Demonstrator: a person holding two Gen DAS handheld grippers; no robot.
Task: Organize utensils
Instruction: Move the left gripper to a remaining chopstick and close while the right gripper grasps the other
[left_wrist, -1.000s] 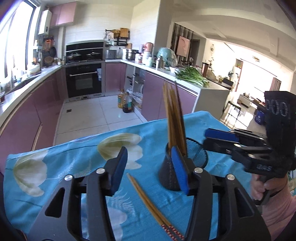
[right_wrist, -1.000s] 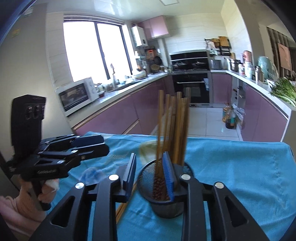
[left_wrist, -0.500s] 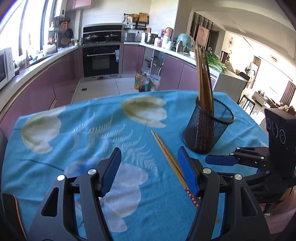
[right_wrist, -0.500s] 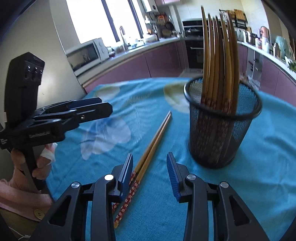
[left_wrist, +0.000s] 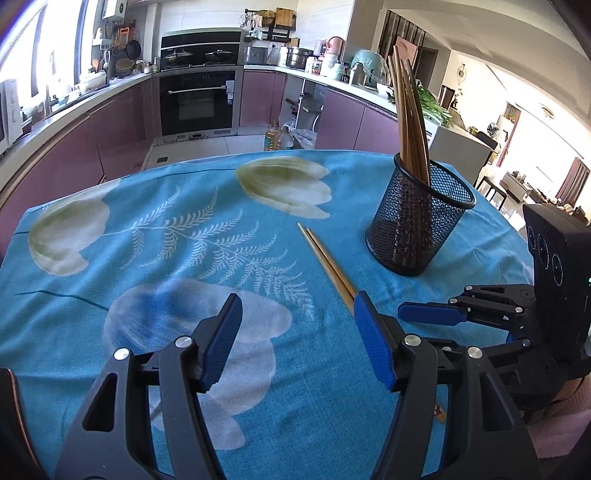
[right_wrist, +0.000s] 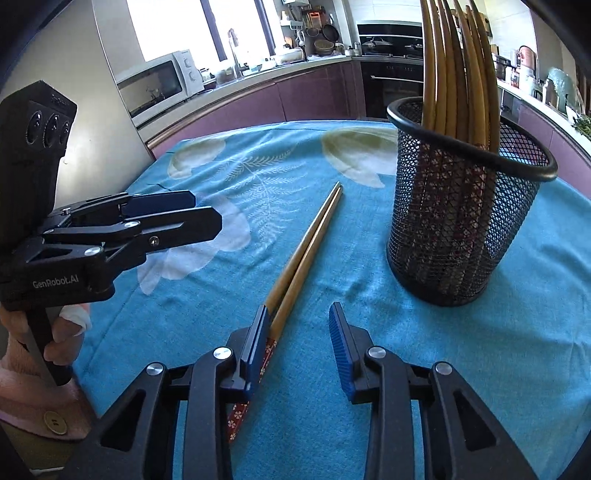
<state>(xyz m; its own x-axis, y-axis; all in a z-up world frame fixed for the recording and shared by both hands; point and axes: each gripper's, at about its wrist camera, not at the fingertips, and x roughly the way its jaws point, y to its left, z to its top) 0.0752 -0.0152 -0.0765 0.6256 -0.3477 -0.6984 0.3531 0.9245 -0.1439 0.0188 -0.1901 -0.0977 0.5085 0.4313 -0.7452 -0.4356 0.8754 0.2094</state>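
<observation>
**Above the blue cloth, both grippers hover by a loose chopstick pair**

Nearest the right wrist camera, the right gripper (right_wrist: 297, 338) has its jaws narrowly apart and closing, with only cloth in the gap; the chopstick pair (right_wrist: 306, 247) passes just beside its left pad. The left gripper (left_wrist: 295, 341) hangs with jaws wide apart, holding nothing. The pair lies flat on the floral tablecloth (left_wrist: 177, 236) covering the tabletop. Farther back stands the black mesh holder (right_wrist: 465, 206), upright, filled with more chopsticks (right_wrist: 456, 70).
</observation>
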